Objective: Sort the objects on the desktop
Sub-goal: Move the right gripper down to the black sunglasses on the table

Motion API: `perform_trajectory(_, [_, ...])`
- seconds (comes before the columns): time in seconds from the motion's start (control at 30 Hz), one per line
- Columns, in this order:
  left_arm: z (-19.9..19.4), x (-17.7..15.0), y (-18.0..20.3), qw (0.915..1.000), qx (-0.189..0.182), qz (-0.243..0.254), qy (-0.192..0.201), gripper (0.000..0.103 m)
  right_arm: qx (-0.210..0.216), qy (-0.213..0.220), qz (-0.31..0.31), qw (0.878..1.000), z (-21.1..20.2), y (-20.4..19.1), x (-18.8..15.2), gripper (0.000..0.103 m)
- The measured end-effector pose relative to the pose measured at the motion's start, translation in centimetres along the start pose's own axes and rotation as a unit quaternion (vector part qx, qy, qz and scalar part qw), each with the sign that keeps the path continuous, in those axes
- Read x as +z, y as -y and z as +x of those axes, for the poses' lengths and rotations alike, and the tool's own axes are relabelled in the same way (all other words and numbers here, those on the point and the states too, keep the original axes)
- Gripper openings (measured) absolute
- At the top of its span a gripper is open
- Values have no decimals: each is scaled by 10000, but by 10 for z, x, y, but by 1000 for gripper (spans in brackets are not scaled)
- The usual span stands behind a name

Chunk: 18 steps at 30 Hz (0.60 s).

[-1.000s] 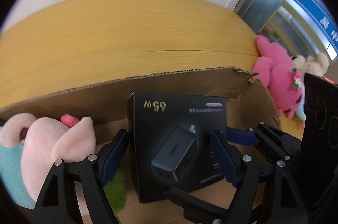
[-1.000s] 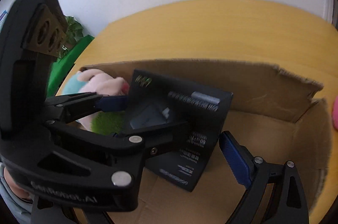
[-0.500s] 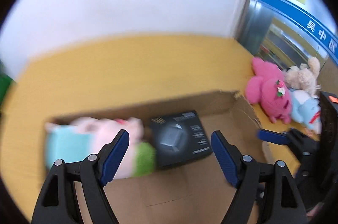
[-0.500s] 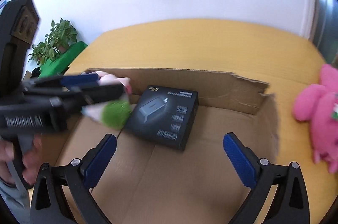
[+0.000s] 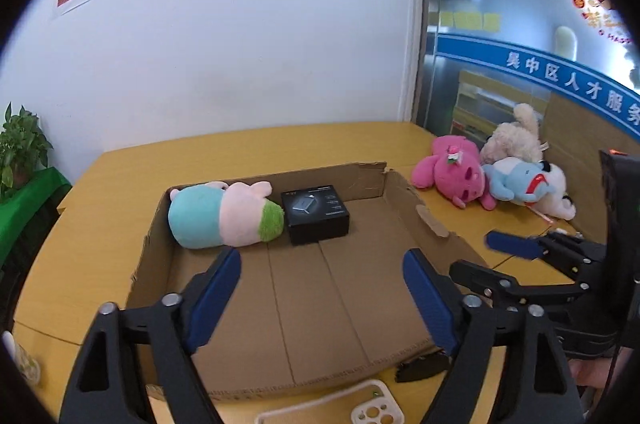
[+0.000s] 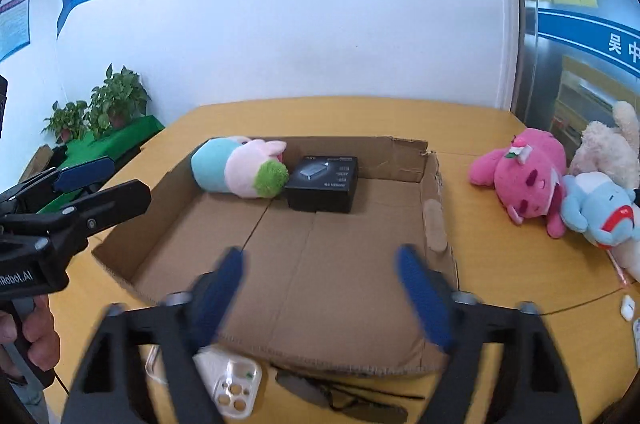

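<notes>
A shallow cardboard box (image 5: 360, 352) (image 6: 434, 184) lies on the yellow table. At its far side lie a teal and pink plush (image 5: 220, 214) (image 6: 236, 170) and a black charger box (image 5: 316, 214) (image 6: 324, 182), side by side. My left gripper (image 5: 322, 294) is open and empty above the box's near part. My right gripper (image 6: 320, 294) is open and empty above the box's near edge. Each gripper shows at the side of the other's view. A pink plush (image 5: 450, 174) (image 6: 520, 174), a cream plush (image 5: 514, 138) and a blue and white plush (image 5: 528, 186) (image 6: 600, 210) lie on the table to the right.
A white phone case (image 5: 374, 412) (image 6: 232, 386) and a dark flat object (image 5: 420, 368) (image 6: 316, 390) lie on the table in front of the box. Small white items (image 6: 628, 306) lie at the right edge. Potted plants (image 6: 100, 108) stand at the left by the wall.
My left gripper let go of the charger box, which now lies in the cardboard box beside the plush. Both grippers drew back and up from the box.
</notes>
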<state>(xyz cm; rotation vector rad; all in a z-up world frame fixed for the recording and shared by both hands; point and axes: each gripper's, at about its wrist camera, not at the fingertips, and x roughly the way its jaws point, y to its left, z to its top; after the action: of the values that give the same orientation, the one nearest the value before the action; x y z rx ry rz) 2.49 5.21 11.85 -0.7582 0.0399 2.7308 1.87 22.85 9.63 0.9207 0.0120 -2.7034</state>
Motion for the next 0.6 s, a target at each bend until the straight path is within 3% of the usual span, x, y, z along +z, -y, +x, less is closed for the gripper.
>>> perform_trajectory(0.07, [-4, -11, 8, 9997, -164, 0, -166, 29, 77, -83, 4, 9999, -3, -2, -11, 51])
perform_trajectory(0.13, [-8, -22, 10, 9998, 20, -23, -172, 28, 165, -57, 3, 9998, -10, -4, -20, 59])
perform_trajectory(0.17, [-13, -26, 12, 9999, 111, -12, -113, 32, 212, -35, 16, 9998, -13, -5, -24, 83])
perform_trajectory(0.2, [-16, -29, 11, 9998, 180, -2, -64, 53, 263, -19, 46, 9996, -16, -4, -28, 102])
perform_trajectory(0.23, [-20, -31, 12, 9996, 269, -3, -38, 69, 313, 47, 63, 9995, -19, -4, -31, 103])
perform_trajectory(0.27, [-25, -34, 11, 9994, 356, -24, 24, 92, 367, 82, 55, 9993, -22, -3, -34, 103])
perform_trajectory(0.33, [-37, -39, 9, 9988, 429, -31, 230, 93, 469, 58, -40, 9989, -26, 0, -39, 103])
perform_trajectory(0.43, [-44, -48, 2, 9997, 254, 12, -3, 93, 410, -44, -372, 9985, -29, 17, -56, 103])
perform_trajectory(0.6, [-42, -78, -9, 9990, 170, -148, -391, 93, 570, -583, -152, 9966, -17, 72, -84, 103])
